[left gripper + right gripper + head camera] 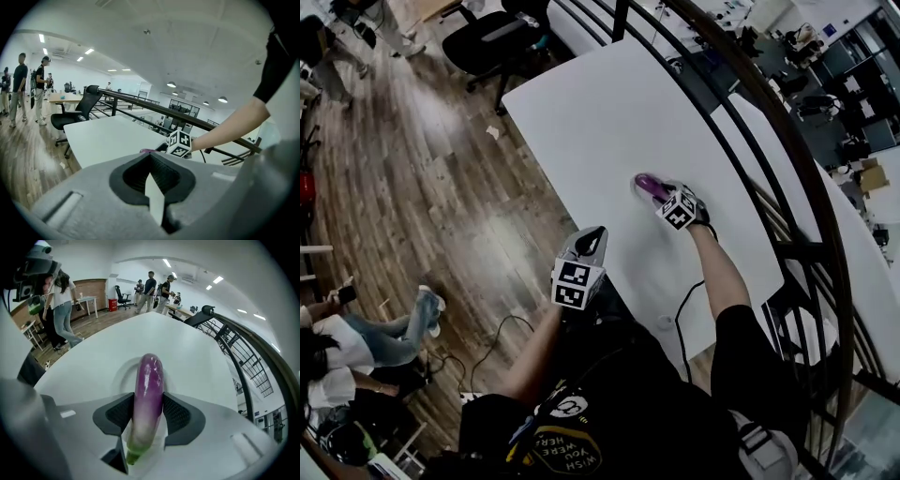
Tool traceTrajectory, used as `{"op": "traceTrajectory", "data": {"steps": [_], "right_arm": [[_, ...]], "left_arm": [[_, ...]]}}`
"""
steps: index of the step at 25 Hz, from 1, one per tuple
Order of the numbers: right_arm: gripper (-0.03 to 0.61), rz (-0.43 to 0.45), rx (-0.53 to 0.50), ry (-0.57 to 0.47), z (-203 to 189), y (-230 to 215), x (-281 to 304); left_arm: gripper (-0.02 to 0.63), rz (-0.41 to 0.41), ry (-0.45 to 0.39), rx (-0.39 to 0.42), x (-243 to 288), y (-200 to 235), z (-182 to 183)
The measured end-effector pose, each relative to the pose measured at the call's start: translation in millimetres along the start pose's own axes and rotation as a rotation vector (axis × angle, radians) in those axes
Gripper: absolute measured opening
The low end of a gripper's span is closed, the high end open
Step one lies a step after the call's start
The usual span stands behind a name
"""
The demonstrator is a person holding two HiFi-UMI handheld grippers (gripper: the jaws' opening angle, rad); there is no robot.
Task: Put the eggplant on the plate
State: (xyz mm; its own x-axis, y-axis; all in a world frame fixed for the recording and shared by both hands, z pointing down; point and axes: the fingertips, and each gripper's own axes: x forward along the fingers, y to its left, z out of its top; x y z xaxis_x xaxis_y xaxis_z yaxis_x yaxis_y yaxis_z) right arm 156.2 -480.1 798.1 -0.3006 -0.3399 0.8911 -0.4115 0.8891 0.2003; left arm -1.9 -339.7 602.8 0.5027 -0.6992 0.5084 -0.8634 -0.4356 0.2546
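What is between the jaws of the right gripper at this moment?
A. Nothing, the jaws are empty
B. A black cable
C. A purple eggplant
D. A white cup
C. In the right gripper view, the purple eggplant sits between the two dark pads of the right gripper, and the pads press on its sides.
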Motion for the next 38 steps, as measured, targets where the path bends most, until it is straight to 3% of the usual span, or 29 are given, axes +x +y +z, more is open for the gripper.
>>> {"op": "traceTrajectory", "data": {"steps": [4, 6, 10, 15, 20, 24, 28, 38], "right_arm": [[0.199, 0.013, 0.066, -0.009, -9, 6, 10], [0.270, -0.016, 0.084, -0.038, -9, 6, 2], [0.270, -0.139, 0.200, -0.214, 4, 11, -54], [0.181, -0.240, 0.462, -0.471, 9, 45, -165], [0.039, -0.370, 0.740, -0.620, -2, 91, -270], [0.002, -0.464, 0.898, -0.724, -13, 113, -324], [0.002, -0.471, 0.958, -0.776, -21, 125, -348], [0.002, -0.496, 0.948, -0.804, -24, 121, -361]], "left_arm": [[0.005, 0.026, 0.018, -0.023, -8, 7, -13], [0.005, 0.017, 0.012, -0.017, -11, 5, -15], [0.005, -0.010, -0.006, 0.002, -13, 3, -13], [0.005, -0.049, -0.045, 0.043, -20, -22, 8], [0.005, -0.116, -0.120, 0.099, -34, -60, 35], [0.005, -0.104, -0.192, 0.136, -47, -81, 57], [0.005, -0.140, -0.222, 0.173, -57, -103, 61], [0.005, -0.150, -0.223, 0.174, -63, -110, 60]]}}
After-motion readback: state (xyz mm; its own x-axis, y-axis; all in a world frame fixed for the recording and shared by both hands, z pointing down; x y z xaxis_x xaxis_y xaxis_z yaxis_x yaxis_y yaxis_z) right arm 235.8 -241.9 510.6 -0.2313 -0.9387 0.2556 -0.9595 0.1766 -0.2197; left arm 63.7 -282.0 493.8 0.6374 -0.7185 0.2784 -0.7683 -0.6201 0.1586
